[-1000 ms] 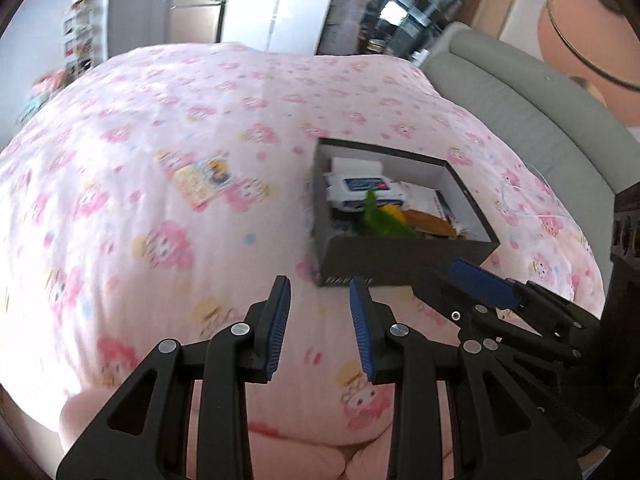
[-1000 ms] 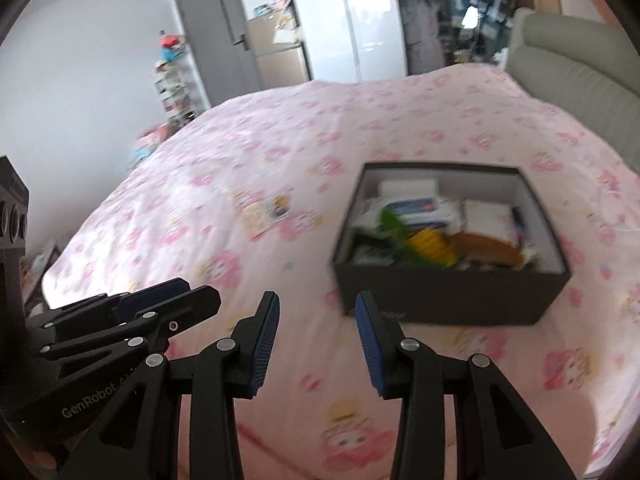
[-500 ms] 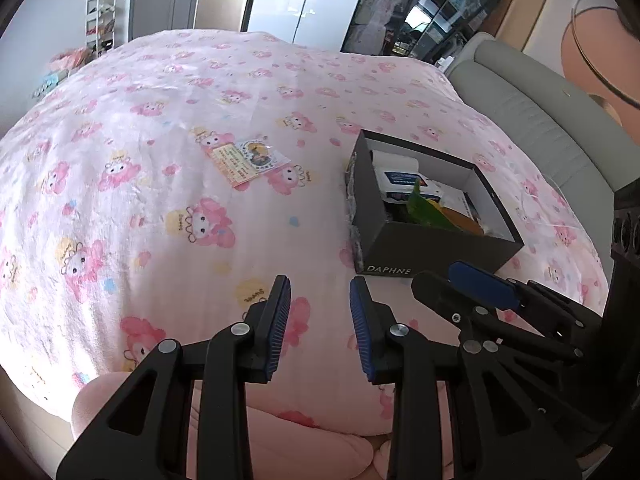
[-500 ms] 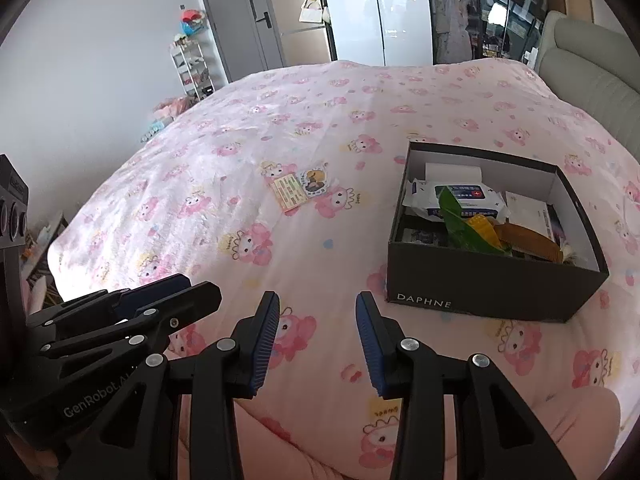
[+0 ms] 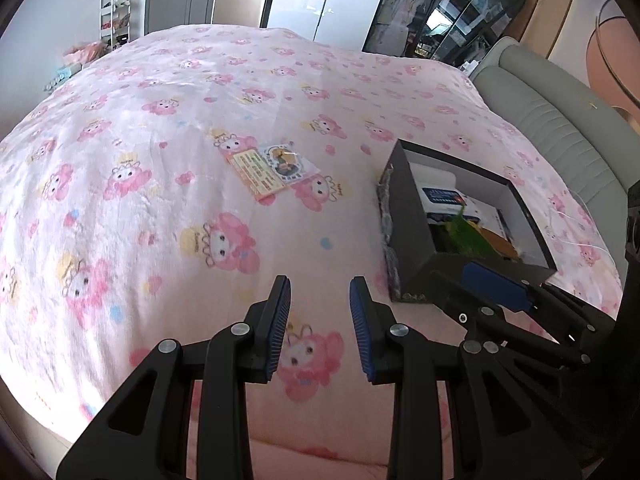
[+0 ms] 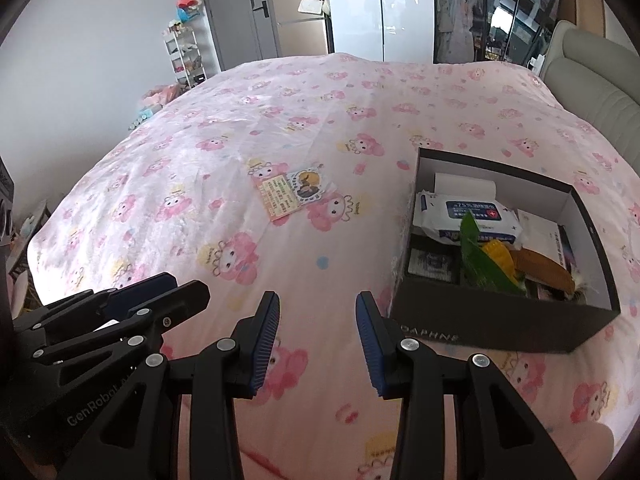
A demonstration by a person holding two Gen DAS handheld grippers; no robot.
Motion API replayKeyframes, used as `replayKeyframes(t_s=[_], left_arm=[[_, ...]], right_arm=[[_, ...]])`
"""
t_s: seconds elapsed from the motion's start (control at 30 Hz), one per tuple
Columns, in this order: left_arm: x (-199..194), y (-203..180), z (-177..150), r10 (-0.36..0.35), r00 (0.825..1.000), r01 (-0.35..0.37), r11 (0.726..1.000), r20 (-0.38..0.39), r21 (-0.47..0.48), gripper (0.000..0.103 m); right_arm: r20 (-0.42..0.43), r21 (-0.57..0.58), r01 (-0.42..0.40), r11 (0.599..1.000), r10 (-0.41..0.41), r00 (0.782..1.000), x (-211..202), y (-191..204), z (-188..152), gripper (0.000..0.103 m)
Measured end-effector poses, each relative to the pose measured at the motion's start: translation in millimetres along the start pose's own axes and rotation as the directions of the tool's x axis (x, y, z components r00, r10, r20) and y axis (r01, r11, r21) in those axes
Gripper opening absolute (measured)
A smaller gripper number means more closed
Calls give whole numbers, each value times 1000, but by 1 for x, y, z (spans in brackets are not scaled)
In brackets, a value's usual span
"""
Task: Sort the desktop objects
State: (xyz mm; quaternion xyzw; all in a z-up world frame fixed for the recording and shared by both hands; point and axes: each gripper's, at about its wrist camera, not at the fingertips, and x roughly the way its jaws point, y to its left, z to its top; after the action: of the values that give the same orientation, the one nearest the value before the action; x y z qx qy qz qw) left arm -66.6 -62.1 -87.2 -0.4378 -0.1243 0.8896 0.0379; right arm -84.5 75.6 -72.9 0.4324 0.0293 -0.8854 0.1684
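A flat snack packet (image 5: pixel 272 167) with an orange label lies alone on the pink bedspread; it also shows in the right wrist view (image 6: pixel 291 193). A black box (image 6: pixel 500 324) to its right holds a wet-wipes pack (image 6: pixel 466 216), a toy corn (image 6: pixel 490 260) and several other items; the box also shows in the left wrist view (image 5: pixel 412 236). My left gripper (image 5: pixel 320 322) is open and empty above the near bedspread. My right gripper (image 6: pixel 318 340) is open and empty, just left of the box's front corner. Both are well short of the packet.
The pink cartoon-print bedspread (image 6: pixel 280 112) covers the whole bed. A grey padded headboard (image 5: pixel 560 120) runs along the right. A door, a shelf rack (image 6: pixel 186 56) and wardrobes stand beyond the bed's far end.
Both views have shifted left and back from the box, bringing the snack packet closer to centre. Both grippers stay open and empty.
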Motion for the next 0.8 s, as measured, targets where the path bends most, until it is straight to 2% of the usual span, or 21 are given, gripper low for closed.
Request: replayKeyframes(t_s=[0.23,0.43,0.53,0.67,0.8], left_arm=[[52,21,29,-10,1000,8,997,-26,-75,32],[113,72,70,82,992,-101,971,-96,-217,33],[143,95,79,61,988,-97,959,-142,-266,33],[176,110,87,39,986,-87,950,-163,-299,33],[212,122,91,-57,983,-11,931,-174,-364,33]], right_arm=[[-46,10,-6,1000,7,999,45,-7,25,36],[-140,86,-25,996,37,989,105,-3,51,36],[-136,69,-23,997,32,990,131,9,64,36],[-170,79,-8,997,22,985,176,13,72,36],[-183,98,2,995,16,983,193,4,68,36]])
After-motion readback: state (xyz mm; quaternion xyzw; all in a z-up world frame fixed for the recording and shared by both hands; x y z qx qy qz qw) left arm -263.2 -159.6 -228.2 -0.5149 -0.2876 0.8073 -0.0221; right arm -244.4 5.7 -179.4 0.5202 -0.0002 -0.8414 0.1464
